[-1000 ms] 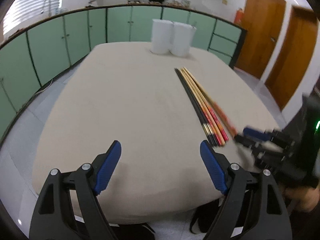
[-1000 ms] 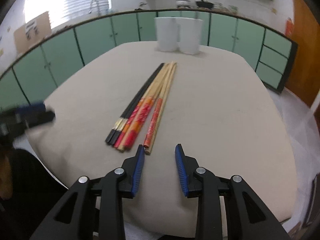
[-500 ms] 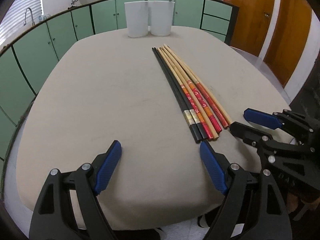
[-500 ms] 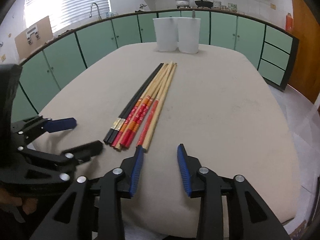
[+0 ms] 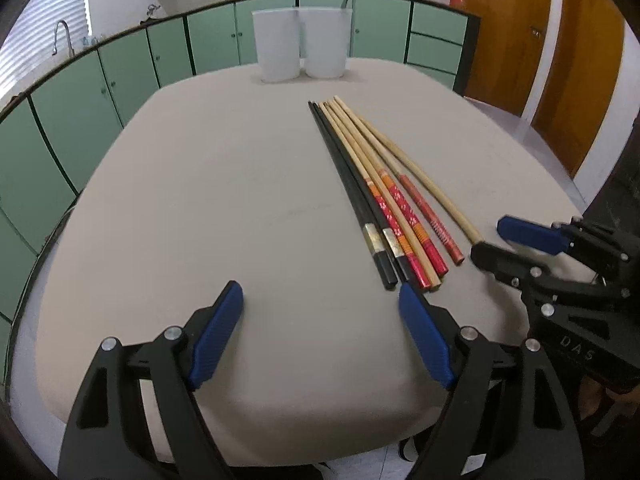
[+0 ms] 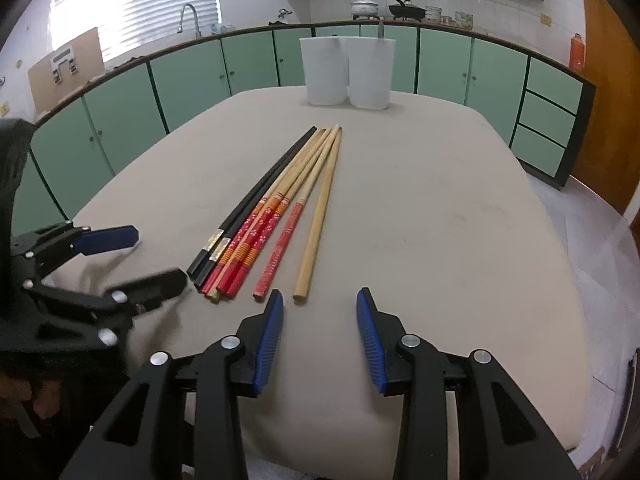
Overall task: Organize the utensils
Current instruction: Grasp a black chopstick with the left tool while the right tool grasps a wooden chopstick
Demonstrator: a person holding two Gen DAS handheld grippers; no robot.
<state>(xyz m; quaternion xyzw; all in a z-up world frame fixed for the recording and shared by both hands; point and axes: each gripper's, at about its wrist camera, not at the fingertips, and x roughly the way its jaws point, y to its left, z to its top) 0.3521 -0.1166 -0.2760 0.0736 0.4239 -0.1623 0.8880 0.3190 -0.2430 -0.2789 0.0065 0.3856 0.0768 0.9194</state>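
Note:
Several long chopsticks (image 5: pixel 372 184) lie side by side on the beige table: two black, several wooden with red and orange ends, one plain wooden. They also show in the right wrist view (image 6: pixel 280 208). My left gripper (image 5: pixel 320 296) is open and empty, just left of their near ends. My right gripper (image 6: pixel 320 300) is open and empty, just short of the plain chopstick's (image 6: pixel 320 216) near end. Each gripper shows in the other's view: the right one (image 5: pixel 496 240), the left one (image 6: pixel 156 256).
Two white cylindrical holders (image 5: pixel 300 48) stand together at the table's far edge, also in the right wrist view (image 6: pixel 348 72). Green cabinets ring the room. Wooden doors (image 5: pixel 540 40) are at the right. The table's near edge (image 5: pixel 320 424) is close below my grippers.
Both grippers moved closer to the near ends of the chopsticks. The right gripper's jaws opened wider. The plain chopstick now lies a little apart from the rest.

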